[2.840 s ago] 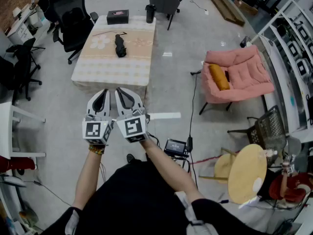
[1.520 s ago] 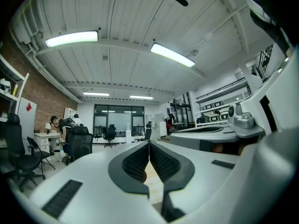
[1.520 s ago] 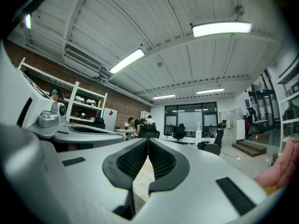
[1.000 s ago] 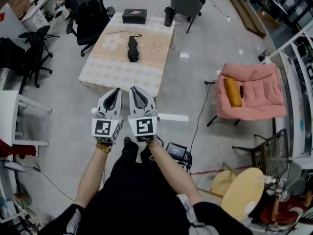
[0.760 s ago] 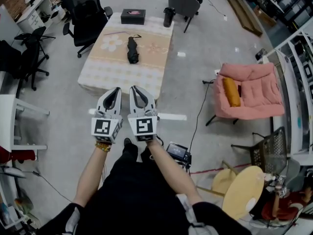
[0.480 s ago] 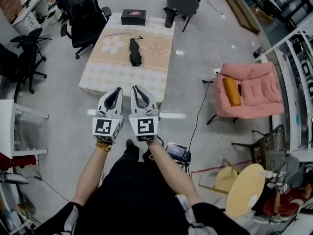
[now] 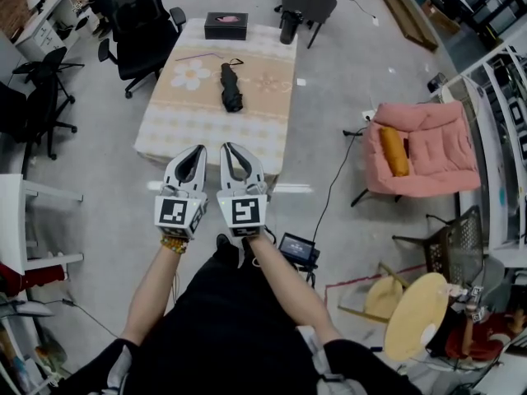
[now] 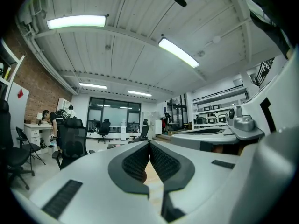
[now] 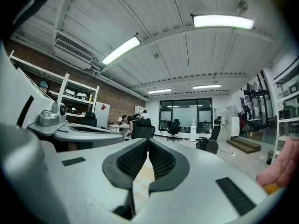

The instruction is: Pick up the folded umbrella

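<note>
Umbrella [image 7: 231,87] lies near the middle of the table [image 7: 177,130], on a beige checked cloth printed with flowers. A black box [image 7: 226,25] sits at the far edge. I see grey floor all round, a black office chair [image 7: 140,25] to the left and a pink armchair [image 7: 428,146] to the right. The umbrella is black, folded into a short roll, lying lengthwise. My left gripper [image 7: 200,149] and right gripper [image 7: 224,147] hang side by side short of the table, both clenched on nothing.

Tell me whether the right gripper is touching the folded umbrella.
Apart. The head view shows a wide stretch of tablecloth between the right gripper and the folded umbrella, which lies alone farther up the table.
</note>
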A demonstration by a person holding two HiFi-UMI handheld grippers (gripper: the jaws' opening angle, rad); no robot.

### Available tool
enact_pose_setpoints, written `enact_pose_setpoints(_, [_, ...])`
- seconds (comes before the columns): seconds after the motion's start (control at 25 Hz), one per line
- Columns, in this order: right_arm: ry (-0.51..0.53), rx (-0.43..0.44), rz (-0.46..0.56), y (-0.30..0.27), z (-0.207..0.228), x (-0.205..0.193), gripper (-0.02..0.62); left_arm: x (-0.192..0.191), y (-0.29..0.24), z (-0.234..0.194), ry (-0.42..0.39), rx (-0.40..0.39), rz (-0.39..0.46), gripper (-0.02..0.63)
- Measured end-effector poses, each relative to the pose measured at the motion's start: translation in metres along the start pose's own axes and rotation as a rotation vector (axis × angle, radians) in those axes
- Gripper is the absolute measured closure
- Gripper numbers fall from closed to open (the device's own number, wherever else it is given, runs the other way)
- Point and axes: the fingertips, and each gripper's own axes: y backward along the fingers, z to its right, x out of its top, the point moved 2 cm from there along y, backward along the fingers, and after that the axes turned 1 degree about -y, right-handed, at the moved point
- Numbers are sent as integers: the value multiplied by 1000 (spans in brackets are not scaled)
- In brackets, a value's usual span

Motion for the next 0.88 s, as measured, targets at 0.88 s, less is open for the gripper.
enact_pose_setpoints(0.88, [-47,82,-4,-101,102,-27,577,-15,-137,-5,-19,84,-61,592])
